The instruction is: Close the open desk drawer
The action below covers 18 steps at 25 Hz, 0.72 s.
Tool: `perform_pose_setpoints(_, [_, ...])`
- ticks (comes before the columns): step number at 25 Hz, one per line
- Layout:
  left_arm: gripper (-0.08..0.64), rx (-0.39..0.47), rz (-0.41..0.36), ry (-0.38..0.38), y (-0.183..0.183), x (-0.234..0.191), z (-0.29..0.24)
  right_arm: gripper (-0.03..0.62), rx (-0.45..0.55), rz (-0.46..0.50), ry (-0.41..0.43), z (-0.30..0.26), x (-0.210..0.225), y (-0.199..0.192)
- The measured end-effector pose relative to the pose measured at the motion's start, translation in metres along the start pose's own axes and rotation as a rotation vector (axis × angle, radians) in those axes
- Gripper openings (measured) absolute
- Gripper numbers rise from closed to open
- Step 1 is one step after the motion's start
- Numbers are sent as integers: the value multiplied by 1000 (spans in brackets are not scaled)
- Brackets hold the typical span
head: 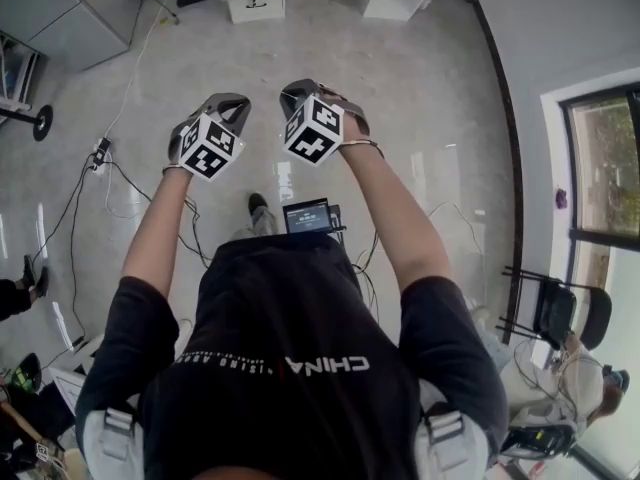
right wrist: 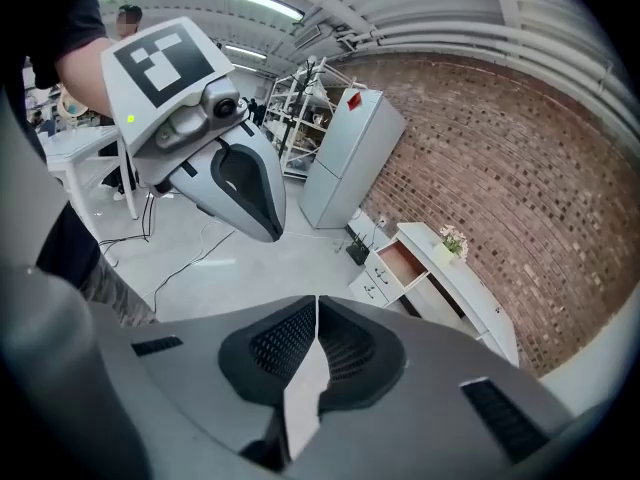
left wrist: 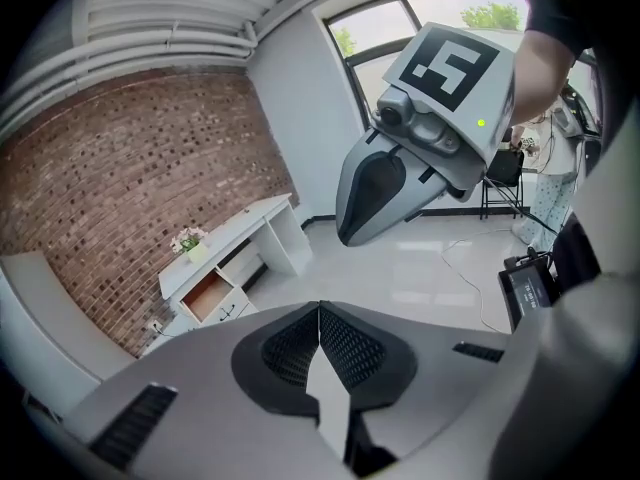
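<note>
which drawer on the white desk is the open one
The top drawer of the white desk, near the flower pot: it is pulled out and shows its brown inside, while the drawer below it sits shut.

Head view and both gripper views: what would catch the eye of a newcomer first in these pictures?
First, the left gripper and the right gripper, held out side by side above the floor, both with jaws together and empty. Next, across the room, the white desk against the brick wall, with its drawer open and showing a brown inside.
</note>
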<state>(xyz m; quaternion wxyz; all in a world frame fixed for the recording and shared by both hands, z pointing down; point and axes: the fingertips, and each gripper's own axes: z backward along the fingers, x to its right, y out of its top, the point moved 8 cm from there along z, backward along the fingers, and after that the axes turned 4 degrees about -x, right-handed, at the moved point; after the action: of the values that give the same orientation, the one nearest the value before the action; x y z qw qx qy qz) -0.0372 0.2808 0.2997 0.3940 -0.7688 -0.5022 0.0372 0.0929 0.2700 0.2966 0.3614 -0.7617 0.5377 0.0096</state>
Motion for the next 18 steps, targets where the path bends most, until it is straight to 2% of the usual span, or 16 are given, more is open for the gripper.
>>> perform_pose_setpoints(5, [12,22,-15,-25,-19,-80,-14,17,-6,-36,-41,-47,31,49])
perform_pose_setpoints(11, [12,43,-22,-44,-31,-133,-40,17,-22,-22,-42,-90,56,75])
perform_pose_setpoints(14, [12,48,-4,-59,-35,-164,-57,17,-34,-46,-17,-115,78,88])
perform_pose_setpoints(18, [12,28,23,-55,-37,-185,-78,17,-67,8,45,-142,94,85])
